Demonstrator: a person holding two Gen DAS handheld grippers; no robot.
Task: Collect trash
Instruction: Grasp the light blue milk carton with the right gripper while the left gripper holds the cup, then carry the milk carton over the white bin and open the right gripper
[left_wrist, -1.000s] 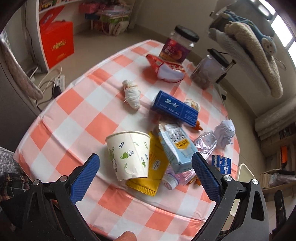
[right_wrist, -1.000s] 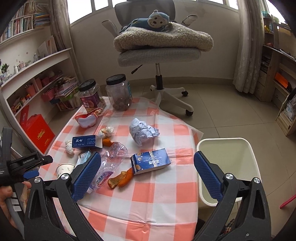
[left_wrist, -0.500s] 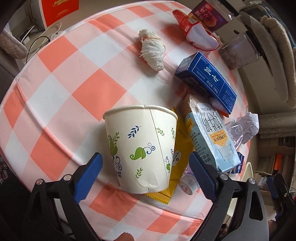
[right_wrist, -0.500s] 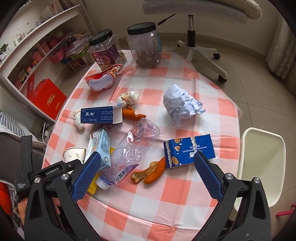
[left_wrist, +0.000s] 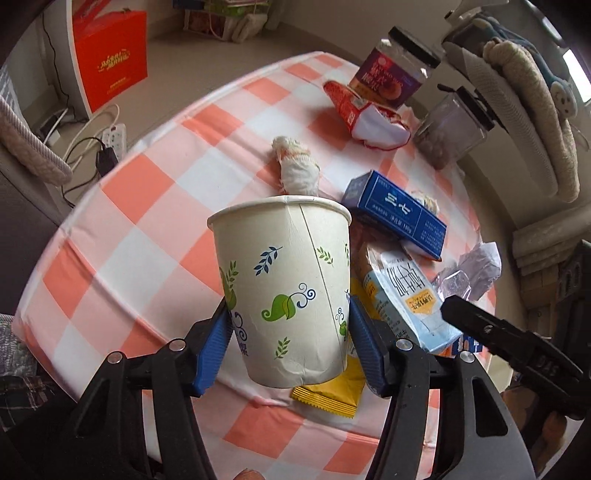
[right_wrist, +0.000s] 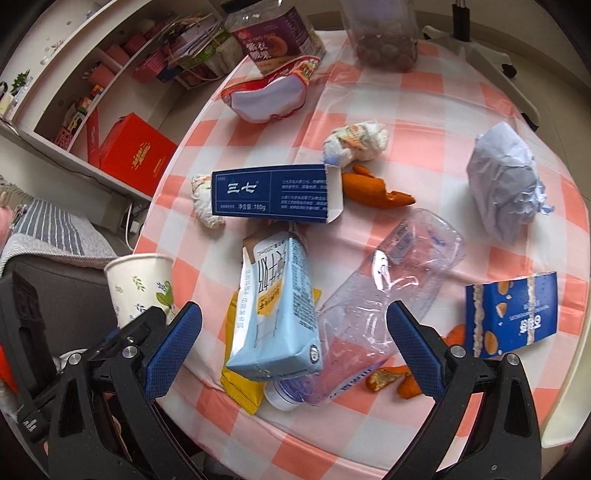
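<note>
My left gripper (left_wrist: 290, 341) is shut on a white paper cup (left_wrist: 284, 280) with a leaf print, held upright just above the checked tablecloth (left_wrist: 147, 221). The cup also shows in the right wrist view (right_wrist: 138, 282) at the left. My right gripper (right_wrist: 293, 343) is open, low over a light blue milk carton (right_wrist: 277, 310) and a crushed clear plastic bottle (right_wrist: 384, 306). A yellow wrapper (right_wrist: 240, 384) lies under the carton. A dark blue box (right_wrist: 273, 194), orange peel (right_wrist: 373, 190), crumpled paper (right_wrist: 504, 181) and a blue snack packet (right_wrist: 511, 314) lie around.
Two lidded jars (left_wrist: 391, 68) and a red-and-white snack bag (left_wrist: 369, 118) stand at the table's far side. A white bin's rim (right_wrist: 569, 402) shows off the table's right edge. An office chair with a blanket (left_wrist: 532, 110), a red box (left_wrist: 110, 70) and shelves stand beyond.
My left gripper has closed on the paper cup and raised it off the cloth. My right gripper has moved down and closer to the carton and bottle, still open.
</note>
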